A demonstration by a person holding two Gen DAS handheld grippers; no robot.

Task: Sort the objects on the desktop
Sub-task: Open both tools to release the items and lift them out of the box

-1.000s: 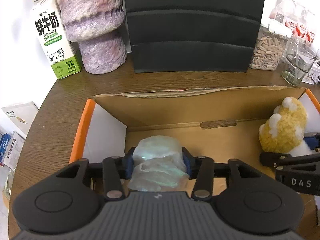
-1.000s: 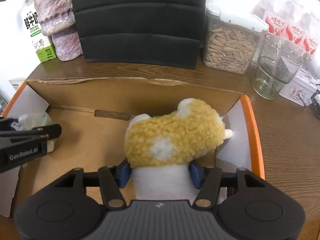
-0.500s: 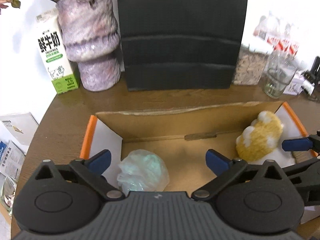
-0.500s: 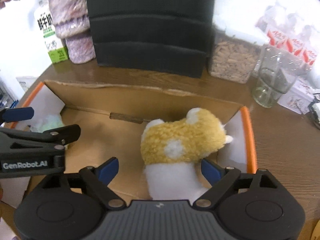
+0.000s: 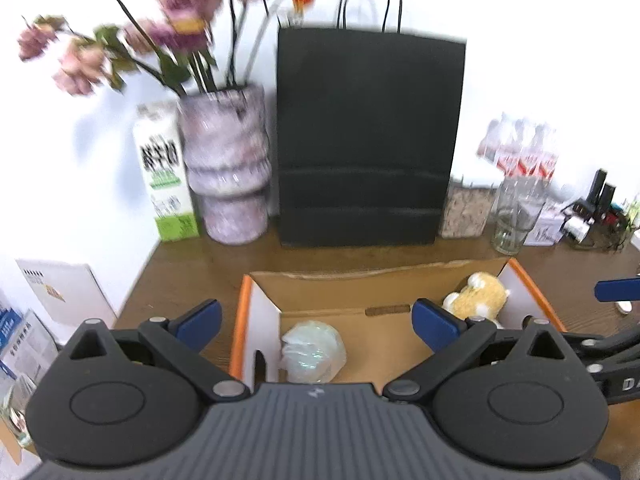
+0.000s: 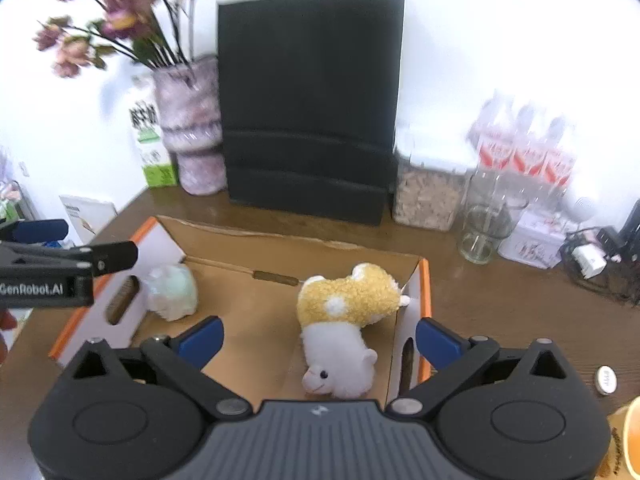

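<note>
Cardboard box (image 6: 280, 248) holds a plush hamster (image 6: 344, 320) by its right wall and a crumpled plastic bag (image 5: 314, 352) by its left, both the left gripper (image 5: 316, 322) and right gripper (image 6: 318, 338) spread wide, gripping nothing.

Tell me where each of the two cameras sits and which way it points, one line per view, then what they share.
Left wrist: rides on the left gripper, looking forward and down into the cardboard box, over the wrapped pale bundle; its own open fingers show, and the right gripper at the right edge.
Right wrist: rides on the right gripper, looking into the same box above the plush toy; its open fingers show, and the left gripper at the left edge.
Shared: box, bundle, plush, black paper bag, vase.
</note>
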